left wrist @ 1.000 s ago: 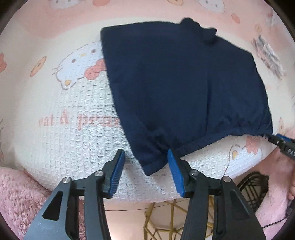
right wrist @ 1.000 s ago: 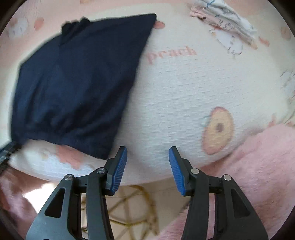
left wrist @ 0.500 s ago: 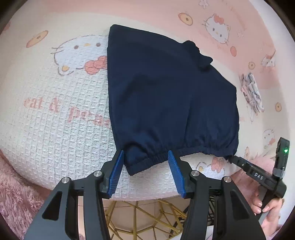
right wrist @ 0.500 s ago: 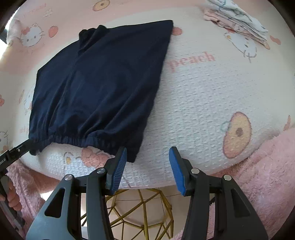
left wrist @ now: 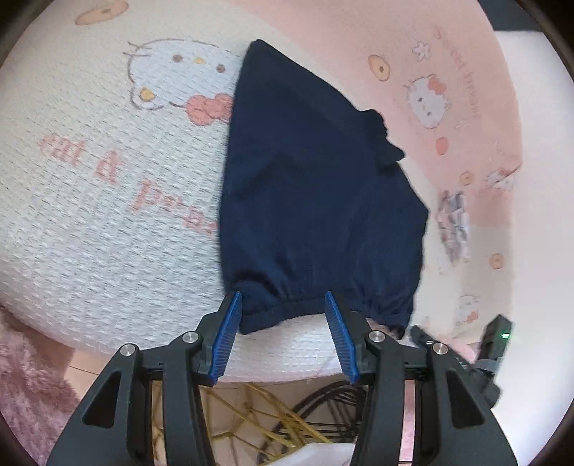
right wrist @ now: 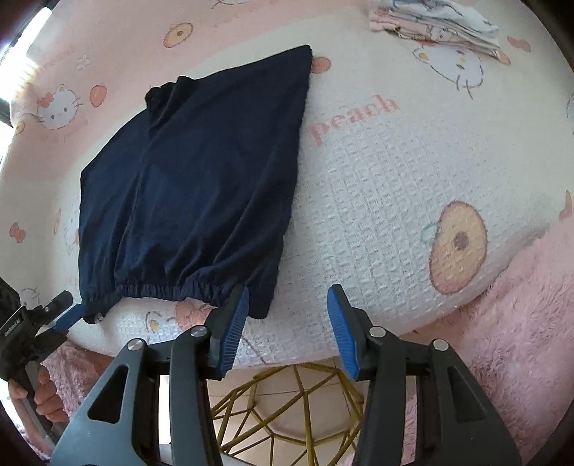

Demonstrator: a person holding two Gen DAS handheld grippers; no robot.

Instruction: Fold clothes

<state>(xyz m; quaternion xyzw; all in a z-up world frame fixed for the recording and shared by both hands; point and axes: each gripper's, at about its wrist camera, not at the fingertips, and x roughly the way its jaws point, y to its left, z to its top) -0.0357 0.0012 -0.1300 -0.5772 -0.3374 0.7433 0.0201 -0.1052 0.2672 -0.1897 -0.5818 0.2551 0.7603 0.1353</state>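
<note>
The navy garment (left wrist: 315, 200), which looks like a pair of shorts with a gathered elastic waistband, is lying flat on the worktop (left wrist: 107, 222), a round surface covered with a white waffle-weave cloth printed with cartoon cats and pink lettering. The waistband is hanging just at the near edge, and the fabric is already looking doubled over lengthwise, so one fold may be done, though the pictures are not settling that.

The left hand-held gripper (left wrist: 283, 333) is sitting at the left end of the waistband with its blue pads apart; the band's corner is lying between them but neither pad is pressing on it. The right hand-held gripper (right wrist: 288, 326) is hovering at the opposite corner, also apart, with its left pad touching or just beside the hem and nothing clamped.

Judging from this, the person is lining up both corners for a grasp. What is remaining: closing on the waistband, carrying it up toward the far hem, and smoothing the result. A small stack of folded clothes (right wrist: 434, 18) is lying at the far rim, suggesting other pieces are finished.
</note>
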